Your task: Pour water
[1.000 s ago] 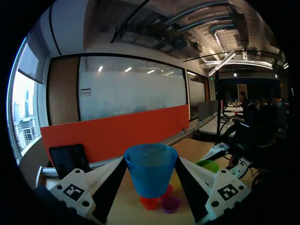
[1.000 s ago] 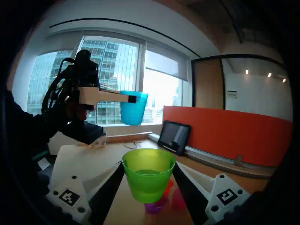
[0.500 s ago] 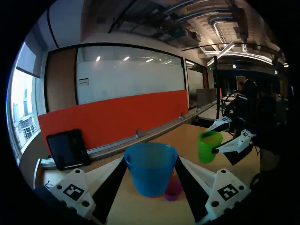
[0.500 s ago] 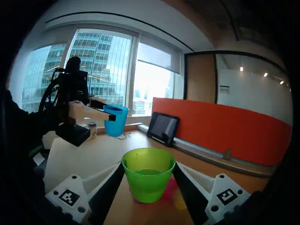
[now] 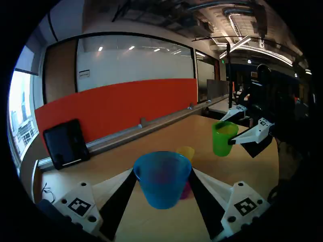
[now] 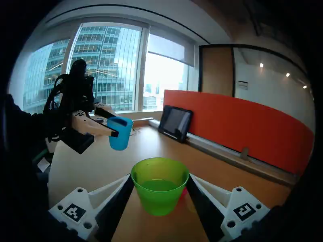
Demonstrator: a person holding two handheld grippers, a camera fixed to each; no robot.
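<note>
**Change noted.** Over the last second both claws have come down from a raised carry. In the right gripper view the blue cup [image 6: 120, 133] stood high against the window; it now hangs low over the window end of the worktop [image 6: 101, 165]. In the left gripper view the green cup [image 5: 223, 138] has risen into full sight above the worktop's far side, away from the orange partition [image 5: 121, 105]. Judgement: the cups are being levelled for a pour, which has not begun.

**Claw state.** The left claw [image 5: 162, 173] is clamped on the blue cup, one finger on each flank. The right claw [image 6: 160, 179] is likewise clamped on the green cup.

**Position of task items.** The green cup sits upright between the right claw's fingers, with water [image 6: 159, 185] in its lower part. The blue cup is near upright in the left claw; whether it holds any water cannot be told. The two cups are well apart, rims not facing. A small yellow cup [image 5: 185, 152] stands on the worktop beyond the blue cup, and a tablet [image 5: 64, 142] leans by the partition.
</note>
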